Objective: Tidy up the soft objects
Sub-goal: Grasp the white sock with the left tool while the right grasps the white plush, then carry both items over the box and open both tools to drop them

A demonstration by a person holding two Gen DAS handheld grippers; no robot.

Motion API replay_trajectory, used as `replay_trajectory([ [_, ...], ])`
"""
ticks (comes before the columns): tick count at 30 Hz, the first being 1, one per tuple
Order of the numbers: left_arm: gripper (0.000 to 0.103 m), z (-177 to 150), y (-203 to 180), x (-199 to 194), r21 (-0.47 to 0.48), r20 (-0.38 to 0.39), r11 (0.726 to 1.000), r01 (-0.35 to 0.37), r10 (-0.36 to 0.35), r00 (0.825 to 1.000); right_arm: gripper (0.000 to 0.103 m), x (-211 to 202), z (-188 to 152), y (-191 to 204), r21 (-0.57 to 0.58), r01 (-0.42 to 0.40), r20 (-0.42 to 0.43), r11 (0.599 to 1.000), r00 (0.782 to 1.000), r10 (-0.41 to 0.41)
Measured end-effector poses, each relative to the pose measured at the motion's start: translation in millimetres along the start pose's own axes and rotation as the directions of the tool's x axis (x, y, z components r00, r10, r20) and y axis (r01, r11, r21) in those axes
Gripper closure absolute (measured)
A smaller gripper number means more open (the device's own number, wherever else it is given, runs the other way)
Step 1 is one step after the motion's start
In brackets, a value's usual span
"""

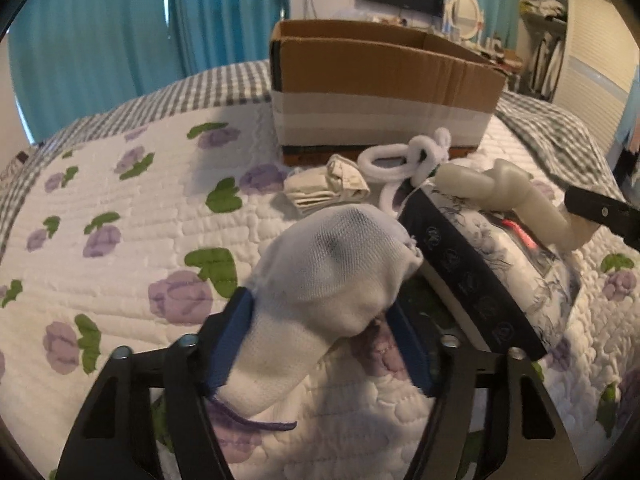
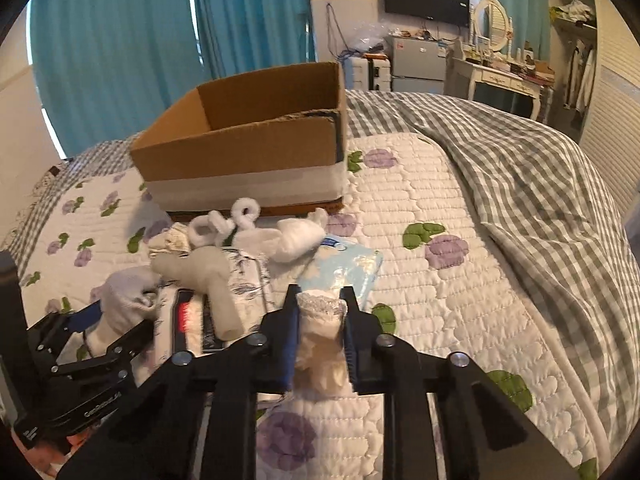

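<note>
Two grasps are made near the box (image 2: 240,148): left gripper (image 1: 320,340) fingers clenched on a sock (image 1: 320,280), right gripper (image 2: 320,320) on lace cloth (image 2: 320,320); lifting boxward is judged next.

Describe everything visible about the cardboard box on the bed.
The cardboard box is a brown, open-topped carton with plain corrugated walls, a broad pale band wrapped round its lower half and a dark strip along its base. It sits upright on the flowered quilt. As far as both views show, it looks empty. A white fluffy loop lies against its front.
</note>
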State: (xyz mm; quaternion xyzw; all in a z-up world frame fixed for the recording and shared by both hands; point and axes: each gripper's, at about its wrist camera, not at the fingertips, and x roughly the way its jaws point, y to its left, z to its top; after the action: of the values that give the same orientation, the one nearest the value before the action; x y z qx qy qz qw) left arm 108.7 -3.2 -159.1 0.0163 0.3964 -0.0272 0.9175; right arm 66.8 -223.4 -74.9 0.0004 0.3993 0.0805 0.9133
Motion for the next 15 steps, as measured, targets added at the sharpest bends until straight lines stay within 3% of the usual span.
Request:
replay_trajectory([
  [5,0.053,0,3,-17,0.012,0.017,1.000,0.019,-0.019,1.000,0.089,-20,-6,0,0.020,-0.028,0.039,0.999,0.999,0.027],
  [15,0.055,10,4,-81,0.006,0.109,0.999,0.039,-0.039,0.993,0.089,-92,6,18,-0.022,-0.078,0.164,0.997,0.983,0.081],
])
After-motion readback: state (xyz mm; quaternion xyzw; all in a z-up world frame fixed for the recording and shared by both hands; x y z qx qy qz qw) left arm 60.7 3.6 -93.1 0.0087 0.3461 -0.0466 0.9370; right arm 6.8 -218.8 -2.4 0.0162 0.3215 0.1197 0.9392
